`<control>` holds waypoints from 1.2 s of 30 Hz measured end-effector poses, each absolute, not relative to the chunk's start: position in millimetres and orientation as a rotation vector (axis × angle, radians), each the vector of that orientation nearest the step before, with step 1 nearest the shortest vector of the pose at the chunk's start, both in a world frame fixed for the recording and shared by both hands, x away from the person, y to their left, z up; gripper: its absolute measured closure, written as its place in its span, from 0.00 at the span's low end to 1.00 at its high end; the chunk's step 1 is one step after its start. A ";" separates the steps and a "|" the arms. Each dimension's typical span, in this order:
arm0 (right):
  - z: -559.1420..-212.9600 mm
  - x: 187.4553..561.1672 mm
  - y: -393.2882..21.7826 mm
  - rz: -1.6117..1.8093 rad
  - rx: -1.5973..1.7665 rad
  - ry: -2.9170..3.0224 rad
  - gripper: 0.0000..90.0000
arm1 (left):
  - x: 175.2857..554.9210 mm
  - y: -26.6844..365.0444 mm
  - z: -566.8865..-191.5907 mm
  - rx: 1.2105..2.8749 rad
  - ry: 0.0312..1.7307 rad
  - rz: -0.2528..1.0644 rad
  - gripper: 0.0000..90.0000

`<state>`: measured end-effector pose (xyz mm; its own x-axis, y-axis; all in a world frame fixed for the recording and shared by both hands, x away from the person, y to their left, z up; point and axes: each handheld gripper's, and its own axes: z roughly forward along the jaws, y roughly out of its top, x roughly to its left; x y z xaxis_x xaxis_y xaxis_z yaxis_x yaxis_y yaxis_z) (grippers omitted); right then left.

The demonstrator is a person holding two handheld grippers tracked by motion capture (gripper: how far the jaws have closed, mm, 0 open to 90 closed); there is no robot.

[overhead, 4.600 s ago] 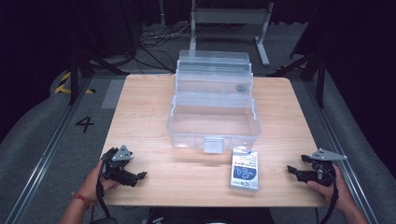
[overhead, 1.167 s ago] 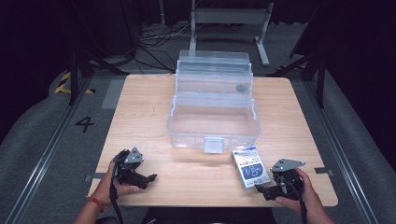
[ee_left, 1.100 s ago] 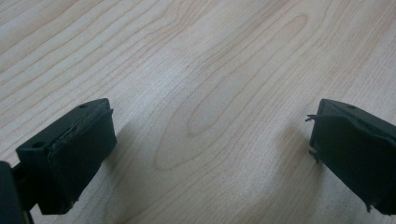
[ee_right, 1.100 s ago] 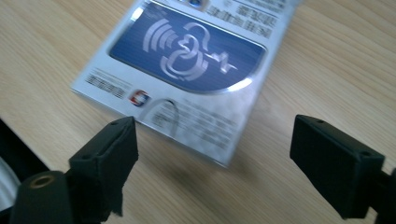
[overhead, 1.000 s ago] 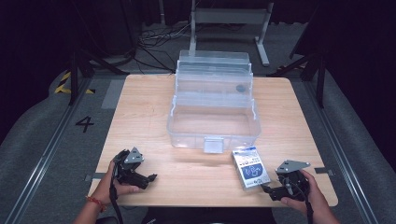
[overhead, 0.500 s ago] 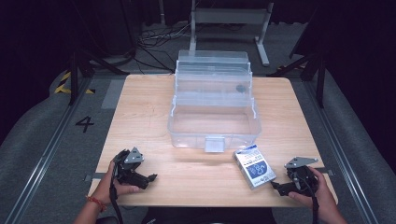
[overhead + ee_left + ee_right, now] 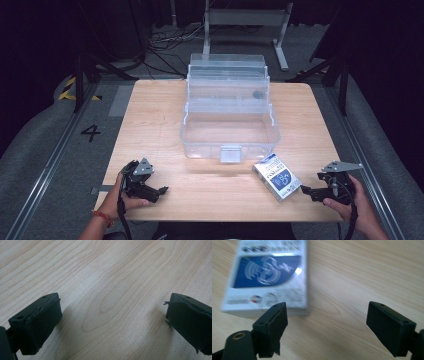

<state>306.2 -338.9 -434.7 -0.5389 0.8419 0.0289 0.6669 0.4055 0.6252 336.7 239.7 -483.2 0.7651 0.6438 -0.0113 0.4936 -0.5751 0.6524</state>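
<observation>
Compared with the earlier high view, the right gripper point(image 7: 306, 190) has drawn back toward the tabletop's right edge, and the small white-and-blue printed carton point(image 7: 275, 176) now lies turned at an angle, a little farther right along the near edge.

Nearest the person, the left gripper point(image 7: 159, 190) rests low at the near-left corner of the light wooden tabletop point(image 7: 155, 115), held in the left hand point(image 7: 126, 195). Its jaws stand wide apart over bare wood, with nothing between them; it appears parked, out of the working area. At the near-right corner, the right hand point(image 7: 350, 200) holds its gripper pointed at the carton. Those jaws are also spread wide; one tip lies just in front of the carton's near edge, not closed on it. Judged from this, the gripper is lined up for a fresh approach.

Farther back, centred on the tabletop, stands the clear plastic tiered storage box point(image 7: 227, 112), opened out, its latch facing the near edge.

In the right gripper view the carton's print is blurred and illegible, and its far end is cut off. A small dark item inside the box cannot be identified.
</observation>
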 end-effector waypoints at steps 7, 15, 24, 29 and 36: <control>-421.7 315.2 -301.4 0.887 1.186 2.485 0.18 | 336.9 239.8 -483.1 2.306 0.843 0.299 0.01; -428.4 335.8 -274.9 0.747 1.156 2.606 0.19 | 337.4 239.7 -483.0 2.308 0.838 0.299 0.01; -427.7 353.8 -254.1 0.662 1.148 2.662 0.12 | 337.7 239.4 -483.3 2.304 0.839 0.288 0.01; -431.6 360.9 -239.8 0.536 1.161 2.712 0.01 | 337.8 239.4 -483.4 2.304 0.839 0.288 0.01; -443.9 377.5 -225.8 0.418 1.178 2.803 0.00 | 338.0 239.4 -483.2 2.307 0.838 0.285 0.01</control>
<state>377.5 -225.8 -443.9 -0.7032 0.7100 0.0378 0.6901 0.6688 0.2765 338.0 239.4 -483.2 0.7711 0.6364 -0.0186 0.4928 -0.5781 0.6503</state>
